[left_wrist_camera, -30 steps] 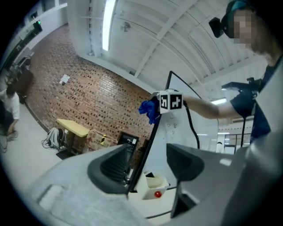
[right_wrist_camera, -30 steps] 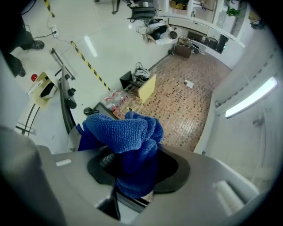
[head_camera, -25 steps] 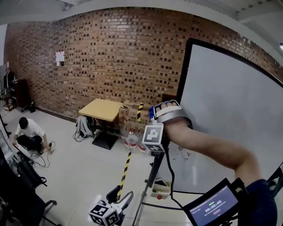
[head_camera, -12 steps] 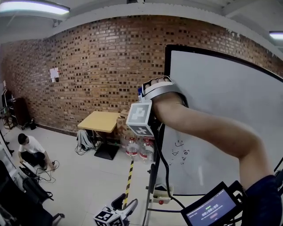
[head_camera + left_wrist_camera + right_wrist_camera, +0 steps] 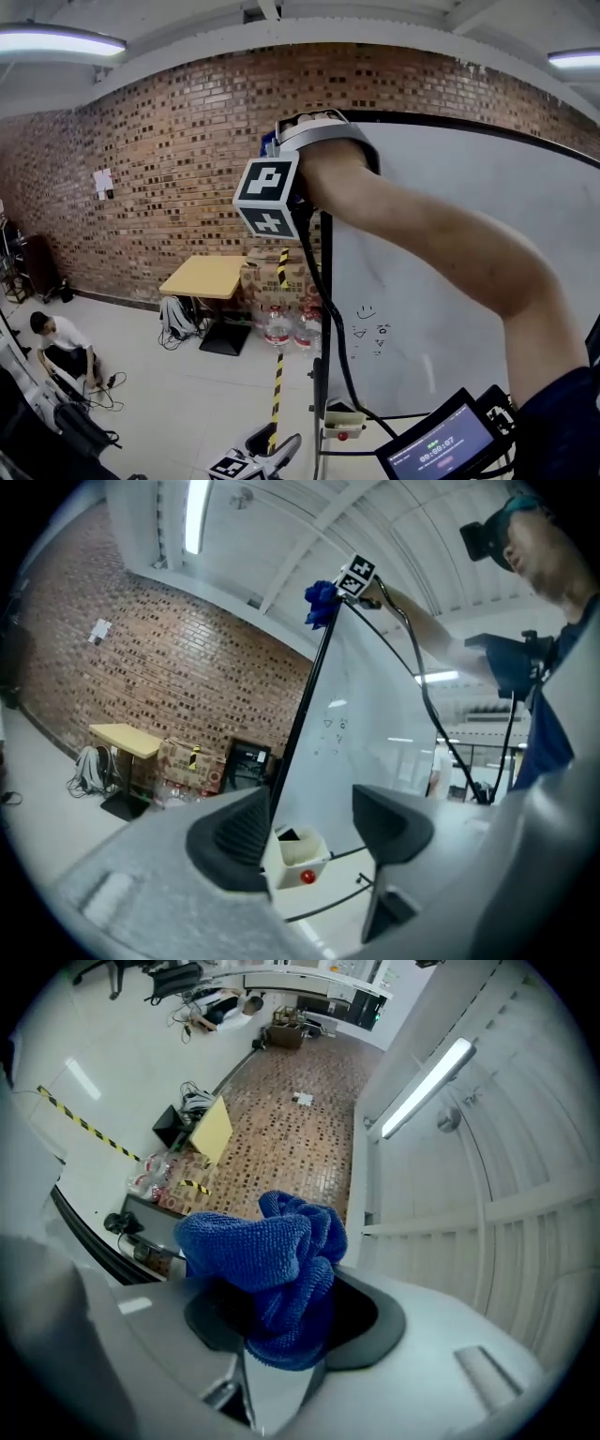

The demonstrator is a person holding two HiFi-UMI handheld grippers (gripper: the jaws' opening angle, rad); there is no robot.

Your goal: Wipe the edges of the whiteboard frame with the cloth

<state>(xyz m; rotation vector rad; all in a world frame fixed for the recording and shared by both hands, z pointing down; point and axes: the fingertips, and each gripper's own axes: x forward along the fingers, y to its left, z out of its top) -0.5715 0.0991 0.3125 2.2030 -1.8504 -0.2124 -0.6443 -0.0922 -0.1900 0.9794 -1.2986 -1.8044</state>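
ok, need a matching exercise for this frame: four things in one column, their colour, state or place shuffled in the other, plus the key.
Things:
1. cloth
2. left gripper
3. table
4. whiteboard frame

Descriptions:
A. black
B. light wood top, by the brick wall
C. fingers apart, holding nothing
D. blue, clamped in the right gripper

Pairs: 1-D, 2-C, 3-B, 4-A
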